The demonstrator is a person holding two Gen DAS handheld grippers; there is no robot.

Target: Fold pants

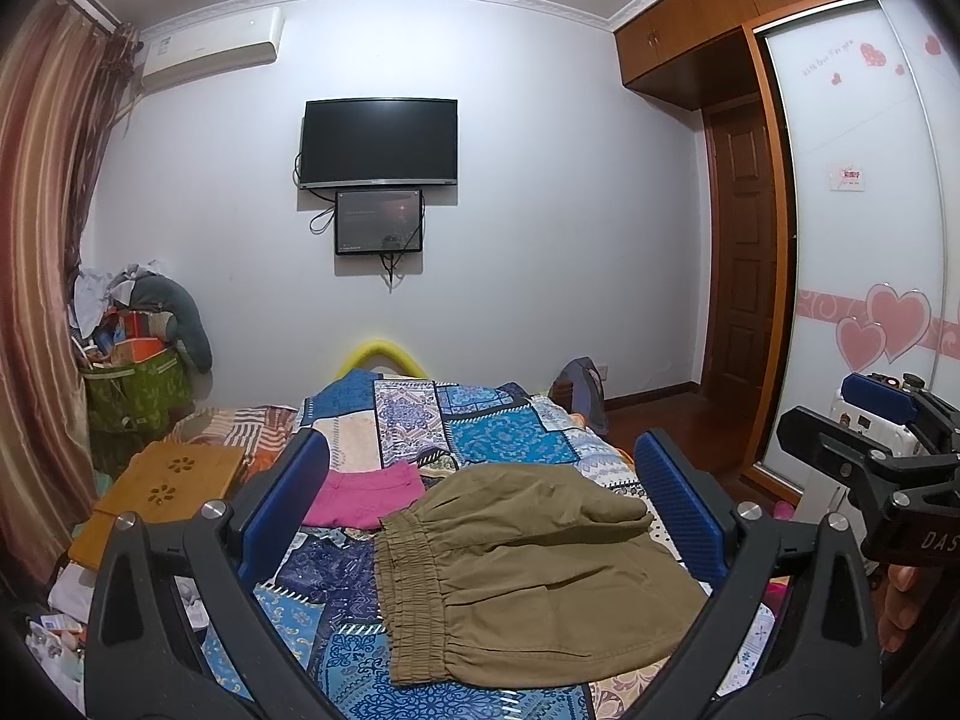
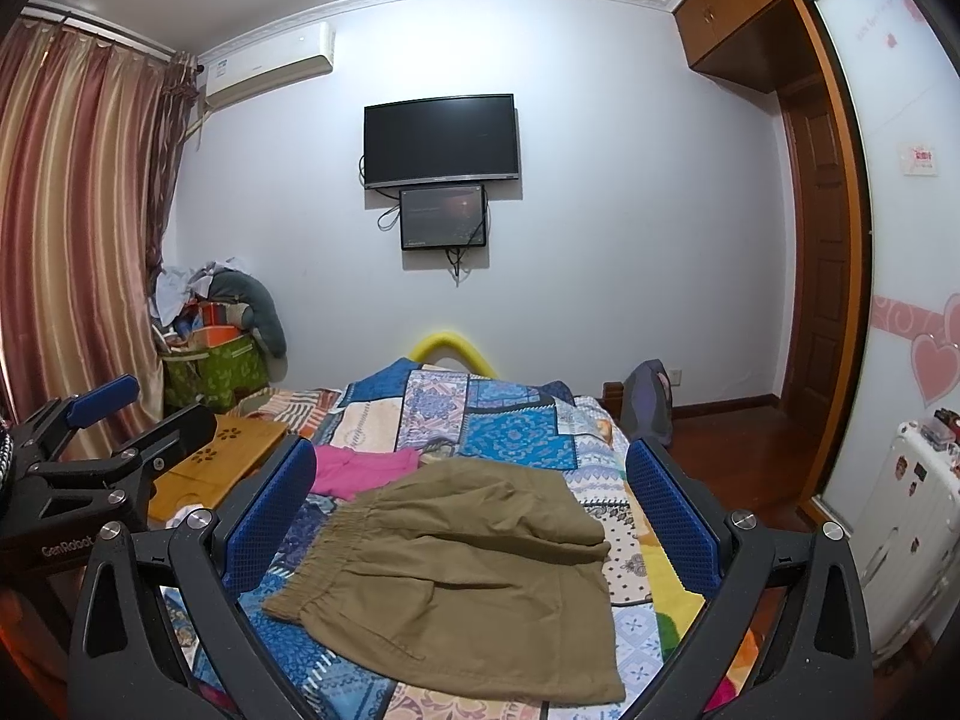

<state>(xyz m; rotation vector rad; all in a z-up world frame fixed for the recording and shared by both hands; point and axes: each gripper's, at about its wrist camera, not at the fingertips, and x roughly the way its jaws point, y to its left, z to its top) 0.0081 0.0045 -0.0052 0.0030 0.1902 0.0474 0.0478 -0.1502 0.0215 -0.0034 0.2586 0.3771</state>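
Note:
Olive-brown pants [image 1: 528,576] lie folded on the patchwork bedspread [image 1: 498,426], elastic waistband to the left; they also show in the right wrist view [image 2: 468,582]. My left gripper [image 1: 480,510] is open and empty, raised above the pants with its blue fingers either side. My right gripper [image 2: 474,510] is open and empty too, held above the pants. The right gripper shows at the right edge of the left wrist view [image 1: 864,414], and the left gripper at the left edge of the right wrist view [image 2: 114,414].
A pink garment [image 1: 366,495] lies beyond the pants. A bamboo lap tray [image 1: 162,486] sits on the bed's left side. A cluttered green bag [image 1: 135,390] stands by the curtain. A wardrobe [image 1: 864,210] and white suitcase [image 2: 912,534] are on the right.

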